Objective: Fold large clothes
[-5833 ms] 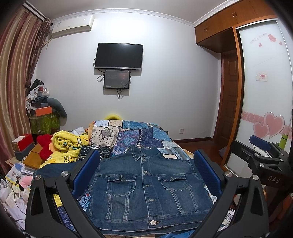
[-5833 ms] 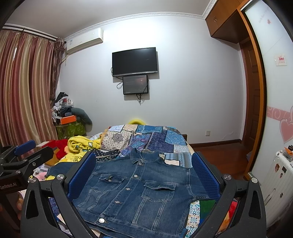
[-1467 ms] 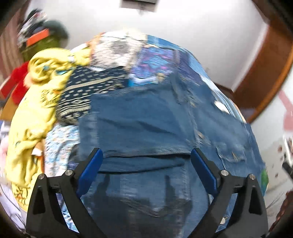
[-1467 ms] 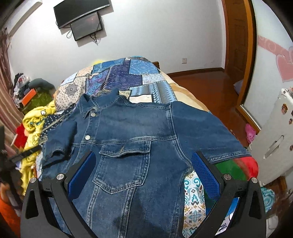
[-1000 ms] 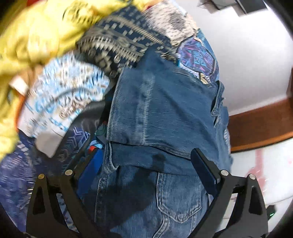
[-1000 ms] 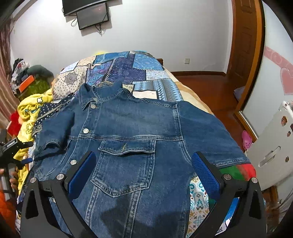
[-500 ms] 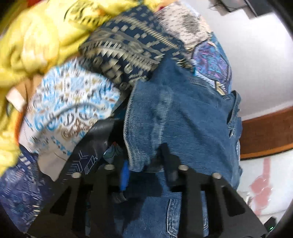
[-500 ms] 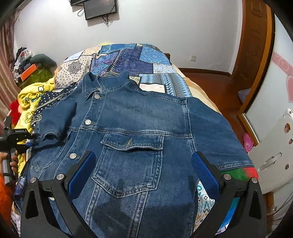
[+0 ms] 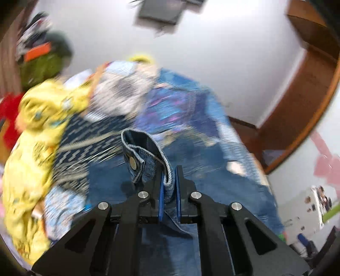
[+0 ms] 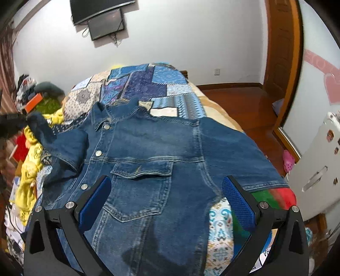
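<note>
A blue denim jacket (image 10: 153, 152) lies front up on the bed, collar toward the far wall. My left gripper (image 9: 169, 182) is shut on the cuff of the jacket's left sleeve (image 9: 144, 157) and holds it lifted; the cuff's metal snap shows. In the right wrist view that sleeve (image 10: 40, 125) is raised at the far left, with the left gripper blurred beside it. My right gripper (image 10: 167, 199) is open and empty, hovering above the jacket's lower front by the chest pocket (image 10: 140, 176). The right sleeve (image 10: 240, 155) lies flat.
The patchwork bedspread (image 10: 148, 85) covers the bed. Yellow and patterned clothes (image 10: 29, 165) are piled along the bed's left side. A white radiator (image 10: 314, 169) stands at the right, a wooden door (image 10: 282, 63) behind it. Screens (image 10: 104, 17) hang on the far wall.
My left gripper has closed on the left sleeve cuff and lifted it off the bed. My right gripper has stayed open above the jacket, moving slightly closer.
</note>
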A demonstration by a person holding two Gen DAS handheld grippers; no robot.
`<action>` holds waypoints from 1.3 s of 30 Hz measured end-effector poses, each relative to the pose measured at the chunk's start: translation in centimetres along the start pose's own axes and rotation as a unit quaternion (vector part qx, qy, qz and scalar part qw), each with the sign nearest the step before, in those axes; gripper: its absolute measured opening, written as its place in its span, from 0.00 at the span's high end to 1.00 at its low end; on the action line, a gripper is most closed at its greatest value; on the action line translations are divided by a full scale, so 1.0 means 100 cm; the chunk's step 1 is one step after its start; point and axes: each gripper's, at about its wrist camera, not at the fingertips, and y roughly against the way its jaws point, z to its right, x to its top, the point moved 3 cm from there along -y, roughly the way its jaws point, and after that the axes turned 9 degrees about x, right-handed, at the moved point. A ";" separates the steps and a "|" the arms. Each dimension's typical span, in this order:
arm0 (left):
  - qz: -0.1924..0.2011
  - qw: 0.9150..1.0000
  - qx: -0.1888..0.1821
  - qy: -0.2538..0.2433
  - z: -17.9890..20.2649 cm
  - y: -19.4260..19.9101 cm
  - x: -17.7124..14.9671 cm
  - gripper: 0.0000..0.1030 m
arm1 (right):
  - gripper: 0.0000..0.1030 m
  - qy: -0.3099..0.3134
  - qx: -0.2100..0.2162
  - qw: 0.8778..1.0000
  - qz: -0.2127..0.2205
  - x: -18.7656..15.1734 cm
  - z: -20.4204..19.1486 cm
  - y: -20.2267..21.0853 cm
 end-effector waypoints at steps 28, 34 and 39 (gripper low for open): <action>-0.229 0.943 -0.141 -0.195 0.247 -0.094 -0.151 0.71 | 0.00 -0.113 -0.048 0.992 -0.009 -0.011 0.120 0.011; -0.115 0.965 -0.091 -0.218 0.212 -0.047 -0.118 0.40 | 0.00 -0.136 -0.025 0.990 -0.010 -0.004 0.141 0.017; -0.048 0.978 -0.031 -0.203 0.157 -0.021 -0.098 0.18 | 0.00 -0.173 0.020 0.984 -0.022 -0.003 0.159 0.011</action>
